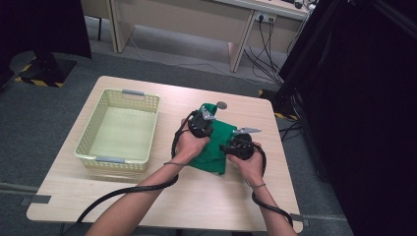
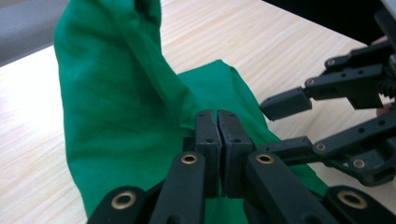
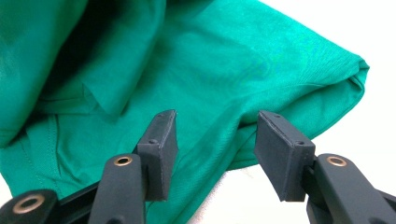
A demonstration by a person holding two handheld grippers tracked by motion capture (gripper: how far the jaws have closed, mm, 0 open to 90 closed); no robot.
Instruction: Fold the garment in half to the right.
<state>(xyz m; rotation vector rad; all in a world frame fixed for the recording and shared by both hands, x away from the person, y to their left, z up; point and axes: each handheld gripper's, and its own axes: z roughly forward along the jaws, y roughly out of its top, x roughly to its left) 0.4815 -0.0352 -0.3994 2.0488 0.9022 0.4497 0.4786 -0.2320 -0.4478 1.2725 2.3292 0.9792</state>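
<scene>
A green cloth [image 1: 216, 150] lies rumpled on the wooden table [image 1: 196, 201], right of centre. My left gripper [image 1: 207, 118] is over its far part, shut on a fold of the cloth [image 2: 121, 107] that rises steeply to the left of the jaw tips [image 2: 217, 115]. My right gripper [image 1: 227, 147] rests at the cloth's near right side. It stands open [image 3: 217, 135], its pads either side of a folded edge of the cloth [image 3: 224, 60] without pressing it. The left gripper view also shows the right gripper [image 2: 280, 125] with its jaws apart just over the cloth.
A pale green plastic basket [image 1: 147, 105], nothing in it, stands on the left half of the table. A small grey round object [image 1: 222, 104] lies just beyond the cloth. Black cables trail from both grippers toward the near edge. Desks and cables stand behind the table.
</scene>
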